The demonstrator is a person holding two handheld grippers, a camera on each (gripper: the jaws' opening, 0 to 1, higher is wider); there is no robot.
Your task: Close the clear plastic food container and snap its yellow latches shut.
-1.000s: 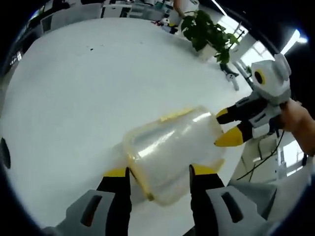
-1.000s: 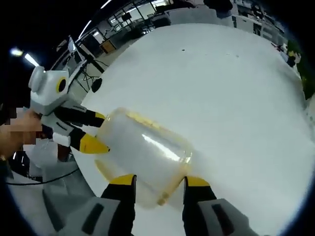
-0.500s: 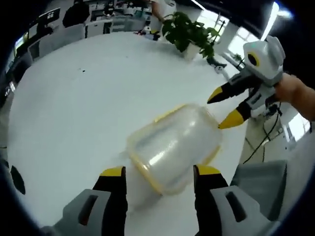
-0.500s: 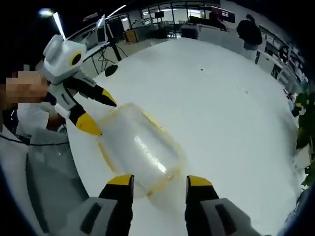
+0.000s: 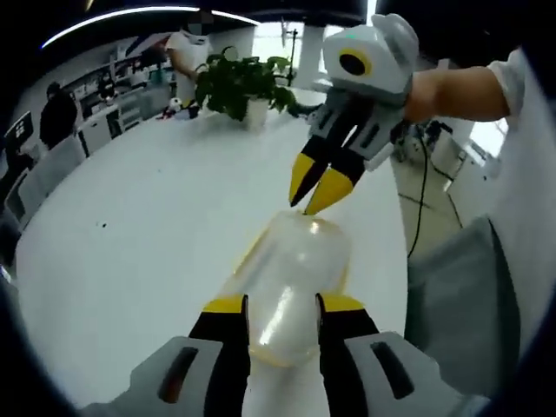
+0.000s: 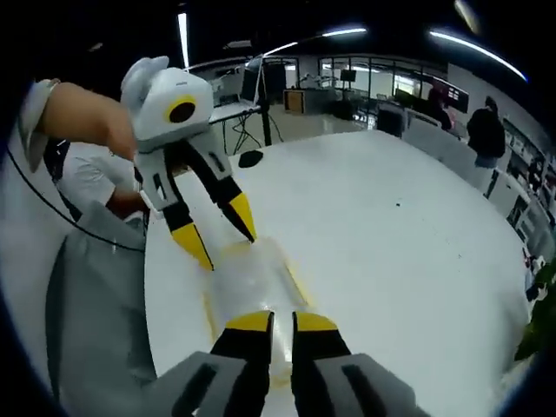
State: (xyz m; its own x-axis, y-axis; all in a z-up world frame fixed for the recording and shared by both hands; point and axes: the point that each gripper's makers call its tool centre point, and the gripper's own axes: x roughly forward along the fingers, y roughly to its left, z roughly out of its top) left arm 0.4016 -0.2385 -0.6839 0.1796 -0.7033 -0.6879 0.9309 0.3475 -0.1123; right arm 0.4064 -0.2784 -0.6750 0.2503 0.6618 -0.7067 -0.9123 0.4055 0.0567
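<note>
The container (image 5: pixel 291 287) lies on the white table (image 5: pixel 130 252), held at opposite ends: the left gripper (image 5: pixel 280 306) straddles one end, jaws apart, and the right gripper (image 6: pixel 271 323), jaws narrow, pinches the other.

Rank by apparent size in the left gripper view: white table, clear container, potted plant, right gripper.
1. white table
2. right gripper, body included
3. clear container, close to it in size, so that order is unsure
4. potted plant, small mainly because it stands far back
</note>
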